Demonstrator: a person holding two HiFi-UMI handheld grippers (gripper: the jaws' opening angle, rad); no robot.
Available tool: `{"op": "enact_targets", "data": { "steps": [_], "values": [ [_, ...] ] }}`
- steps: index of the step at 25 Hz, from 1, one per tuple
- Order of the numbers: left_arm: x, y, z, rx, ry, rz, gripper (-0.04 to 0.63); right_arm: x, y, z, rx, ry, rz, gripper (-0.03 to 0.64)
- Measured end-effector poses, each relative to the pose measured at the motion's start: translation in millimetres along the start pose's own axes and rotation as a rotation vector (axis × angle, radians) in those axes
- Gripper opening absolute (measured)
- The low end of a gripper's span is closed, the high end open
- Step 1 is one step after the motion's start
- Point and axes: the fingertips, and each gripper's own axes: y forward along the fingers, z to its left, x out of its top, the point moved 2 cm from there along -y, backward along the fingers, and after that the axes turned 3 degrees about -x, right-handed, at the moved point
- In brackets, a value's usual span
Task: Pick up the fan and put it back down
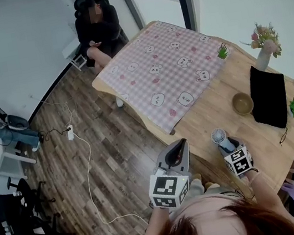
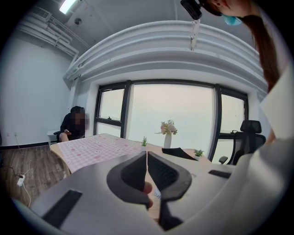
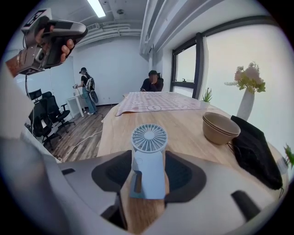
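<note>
- My right gripper (image 3: pixel 148 178) is clamped on the pale blue fan (image 3: pixel 148 147). One jaw presses each side of its handle, and the round grille stands upright above them.
- In the head view the fan is low and right of centre, over the near edge of the wooden table (image 1: pixel 208 112). I cannot tell whether its base touches the wood.
- My left gripper (image 2: pixel 147 160) has its jaws pressed together and holds nothing.
- A tan bowl (image 3: pixel 220 127) stands beyond the fan, at the frame's right.

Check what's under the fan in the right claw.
Only bare wooden table shows under the fan, which the right claw grips. Its body covers the spot directly below; contact unclear.
</note>
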Motion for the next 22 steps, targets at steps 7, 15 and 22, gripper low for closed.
{"op": "enact_targets", "data": {
  "steps": [7,15,22],
  "values": [
    [2,2,-3,-0.016,-0.001,-0.005,0.014,10,-14,-1,-0.018,0.041,-0.052,0.209],
    [2,8,-6,-0.032,0.002,-0.008,0.014,26,-37,-9,-0.052,0.124,-0.117,0.156],
    [1,16,-13,-0.047,0.013,-0.005,0.014,36,-57,-15,-0.068,0.142,-0.163,0.104]
  ]
}}
